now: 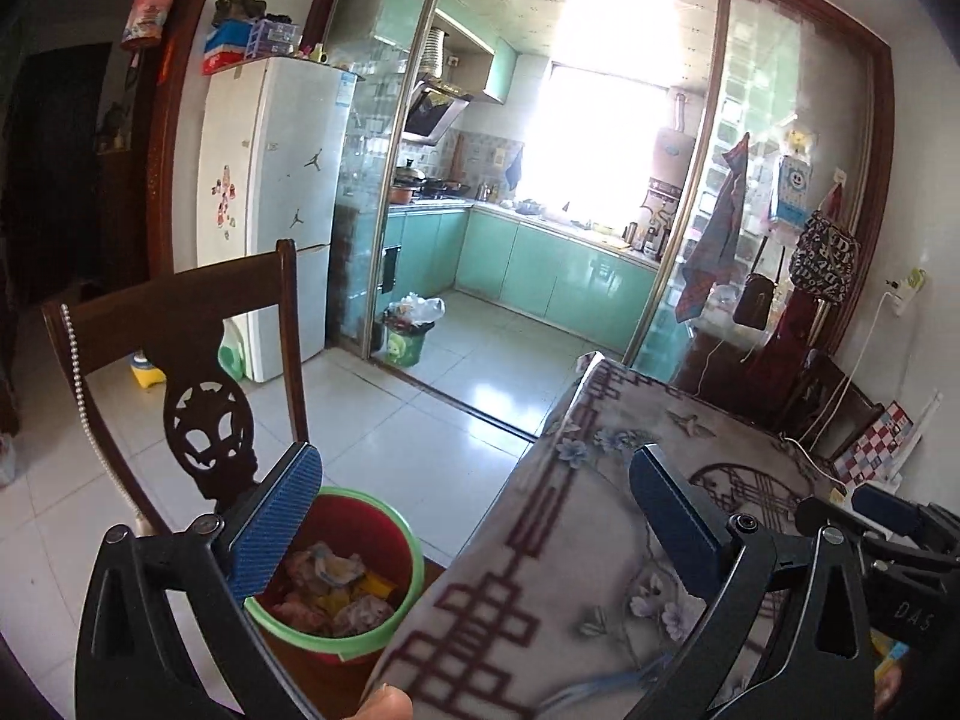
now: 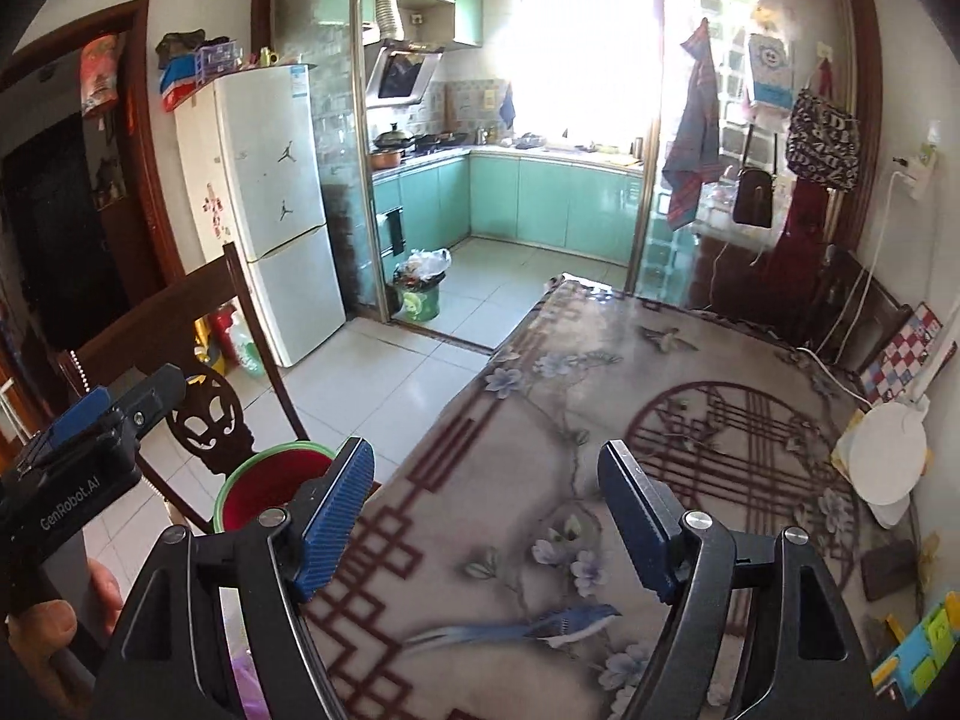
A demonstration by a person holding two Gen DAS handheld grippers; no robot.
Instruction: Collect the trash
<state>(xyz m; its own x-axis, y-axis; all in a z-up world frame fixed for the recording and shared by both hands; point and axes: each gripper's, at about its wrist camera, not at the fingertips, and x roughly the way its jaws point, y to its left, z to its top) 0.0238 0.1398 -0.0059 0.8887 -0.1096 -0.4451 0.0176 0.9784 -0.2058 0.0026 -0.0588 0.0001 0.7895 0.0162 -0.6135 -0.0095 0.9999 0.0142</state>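
A red bin with a green rim (image 1: 354, 576) stands on the chair seat at the table's left edge and holds crumpled paper and wrappers (image 1: 336, 585). It also shows in the right wrist view (image 2: 270, 486). My left gripper (image 1: 474, 504) is open and empty, with its left finger over the bin and its right finger over the table. My right gripper (image 2: 486, 510) is open and empty above the patterned tablecloth (image 2: 540, 420). The left gripper's body shows in the right wrist view at the left (image 2: 90, 456).
A dark wooden chair (image 1: 198, 360) stands left of the table. On the table's right side lie a white round lid (image 2: 888, 450), a dark wallet (image 2: 888, 570) and colourful boxes (image 2: 918, 654). A green bin with bags (image 2: 420, 288) stands at the kitchen door, beside the fridge (image 2: 270, 198).
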